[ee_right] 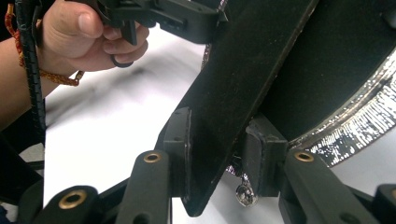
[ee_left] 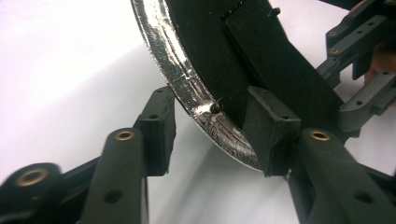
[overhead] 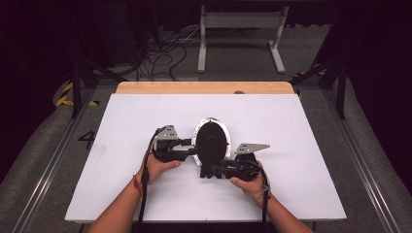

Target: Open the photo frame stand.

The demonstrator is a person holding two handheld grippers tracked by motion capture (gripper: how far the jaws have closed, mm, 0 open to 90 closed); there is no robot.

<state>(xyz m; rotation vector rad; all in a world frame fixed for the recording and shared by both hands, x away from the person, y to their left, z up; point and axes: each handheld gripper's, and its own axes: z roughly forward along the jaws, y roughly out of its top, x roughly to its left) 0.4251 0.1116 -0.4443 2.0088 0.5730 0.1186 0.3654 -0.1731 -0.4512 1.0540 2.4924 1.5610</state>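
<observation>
In the high view, an oval black mirror point(overhead: 211, 138) with a silver rim is seen lying near the middle of the white table point(overhead: 121, 184), its back facing up. The left tongs point(overhead: 190, 147) are held against its left rim, and the right tongs point(overhead: 210, 170) are brought in at its near end, where a black stand strip point(overhead: 212, 158) runs down the back.

In the left gripper view, the silver rim point(ee_left: 187, 88) is seen between the jaws of the left tongs point(ee_left: 212, 135). One pad rests against the mirror's black back beside the stand point(ee_left: 275, 60); the other pad stands just off the rim, so no firm clamp is shown.

In the right gripper view, the stand strip point(ee_right: 243, 88) is seen pinched between the pads of the right tongs point(ee_right: 219, 149), which are narrowed onto it. The silver rim point(ee_right: 359, 126) curves off at the right, and the other hand point(ee_right: 88, 37) is seen farther off at the upper left.
</observation>
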